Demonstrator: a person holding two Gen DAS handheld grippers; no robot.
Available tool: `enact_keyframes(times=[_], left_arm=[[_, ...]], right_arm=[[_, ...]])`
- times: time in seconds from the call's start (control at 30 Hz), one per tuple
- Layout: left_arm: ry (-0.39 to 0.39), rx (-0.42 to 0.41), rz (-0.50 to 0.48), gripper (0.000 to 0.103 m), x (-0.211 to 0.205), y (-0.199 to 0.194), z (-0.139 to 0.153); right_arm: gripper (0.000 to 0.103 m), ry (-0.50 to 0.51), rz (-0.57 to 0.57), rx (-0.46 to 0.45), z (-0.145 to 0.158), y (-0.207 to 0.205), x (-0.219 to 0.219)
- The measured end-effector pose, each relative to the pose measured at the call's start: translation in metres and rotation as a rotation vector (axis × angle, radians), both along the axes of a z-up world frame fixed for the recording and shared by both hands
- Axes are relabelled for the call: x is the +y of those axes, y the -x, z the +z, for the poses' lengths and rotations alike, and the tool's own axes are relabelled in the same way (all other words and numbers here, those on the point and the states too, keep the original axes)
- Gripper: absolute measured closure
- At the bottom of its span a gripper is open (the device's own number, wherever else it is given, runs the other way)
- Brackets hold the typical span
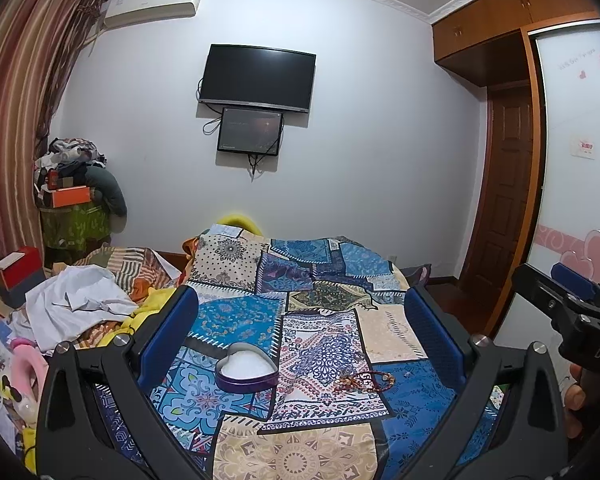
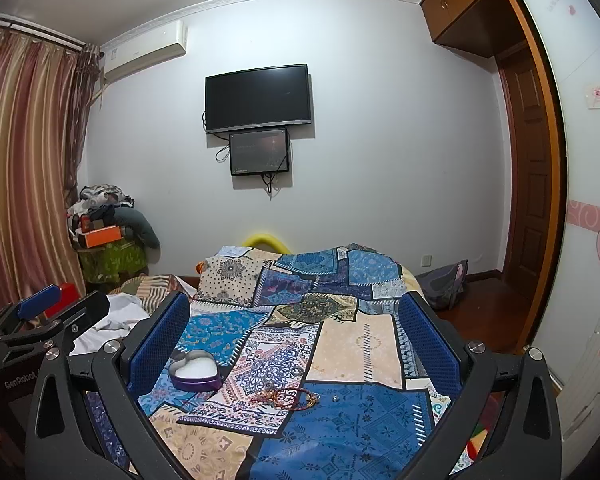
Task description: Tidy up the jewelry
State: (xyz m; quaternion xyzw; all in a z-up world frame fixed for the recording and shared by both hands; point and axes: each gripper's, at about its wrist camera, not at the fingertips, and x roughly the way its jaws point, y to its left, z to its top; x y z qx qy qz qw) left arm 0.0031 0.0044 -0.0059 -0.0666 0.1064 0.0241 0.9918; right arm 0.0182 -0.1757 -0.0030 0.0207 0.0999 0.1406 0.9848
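Observation:
A purple heart-shaped box (image 1: pixel 246 369) with a white lining lies open on the patchwork bedspread (image 1: pixel 320 280); it also shows in the right wrist view (image 2: pixel 195 369). Red and brown bead bracelets (image 1: pixel 364 381) lie in a small heap to its right, also in the right wrist view (image 2: pixel 286 397). A small shiny stud (image 2: pixel 334 399) lies just right of them. My left gripper (image 1: pixel 300 320) is open and empty, held above the bed short of the box. My right gripper (image 2: pixel 296 320) is open and empty, above the bracelets.
Crumpled white cloth (image 1: pixel 72 300) and clutter cover the bed's left side. A red box (image 1: pixel 18 276) stands at far left. A wardrobe (image 2: pixel 588 200) and white suitcase (image 2: pixel 592 360) stand on the right. A TV (image 1: pixel 256 78) hangs on the far wall.

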Motion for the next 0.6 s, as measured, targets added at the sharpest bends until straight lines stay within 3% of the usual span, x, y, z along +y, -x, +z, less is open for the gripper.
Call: enact_keyframes(times=[0.6], left_arm=[[0.003, 0.023, 0.003, 0.0, 0.008, -0.007, -0.004]], right_arm=[[0.0, 0.011, 0.007, 0.025, -0.002, -0.01, 0.0]])
